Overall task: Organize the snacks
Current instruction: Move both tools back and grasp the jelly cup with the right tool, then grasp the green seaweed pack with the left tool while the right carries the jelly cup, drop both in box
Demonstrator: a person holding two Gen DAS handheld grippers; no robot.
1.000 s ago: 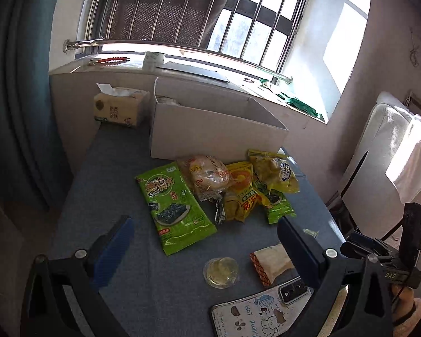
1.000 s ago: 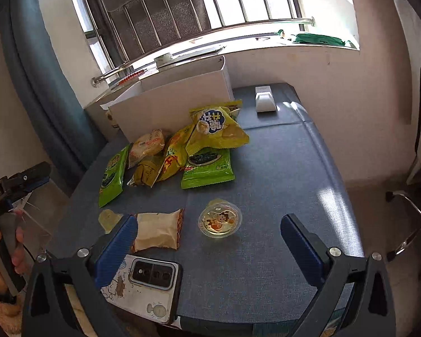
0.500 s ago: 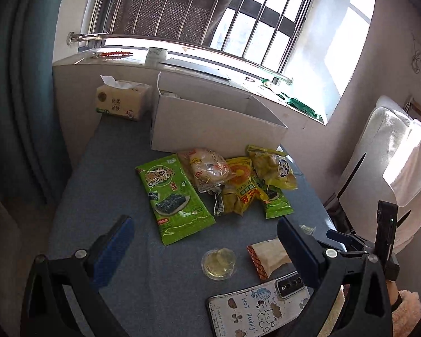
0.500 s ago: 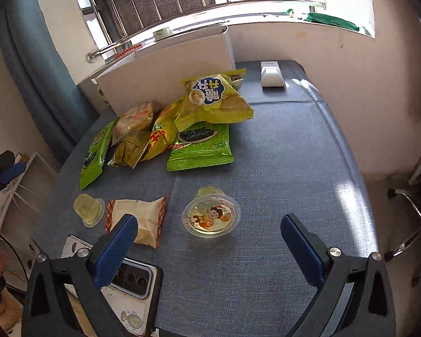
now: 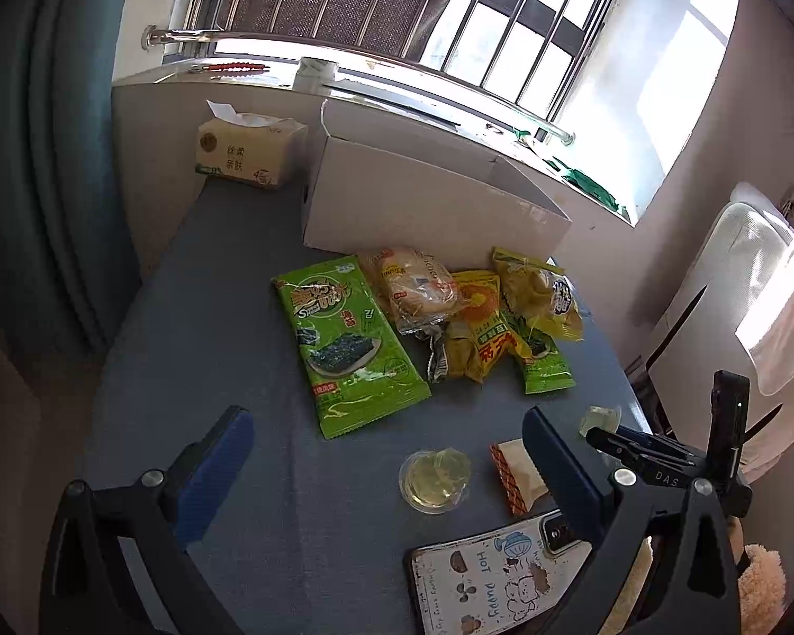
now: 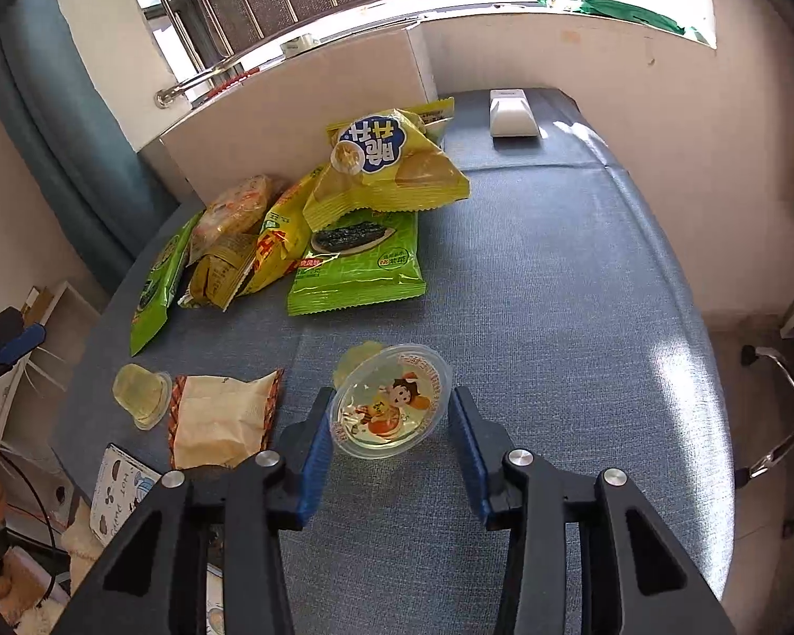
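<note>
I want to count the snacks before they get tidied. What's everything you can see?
Seaweed packs: two, green, mid-table.
Yellow bags: three, yellow, in the pile.
Bread pack: one, clear, by the box.
Cartoon jelly cup: one, clear, near edge.
Plain jelly cup: one, yellowish, beside the cake.
Wrapped cake: one, beige.
Phone: one, cartoon case, table edge.
Box: one, white, behind the snacks.
Tissue pack: one, cream, beside the box.
Table: blue-grey.
Left tool: black-blue, open.
Right tool: black-blue, around the cartoon cup.

Sunlit barred window (image 5: 450,26), teal curtain (image 5: 32,159).
</note>
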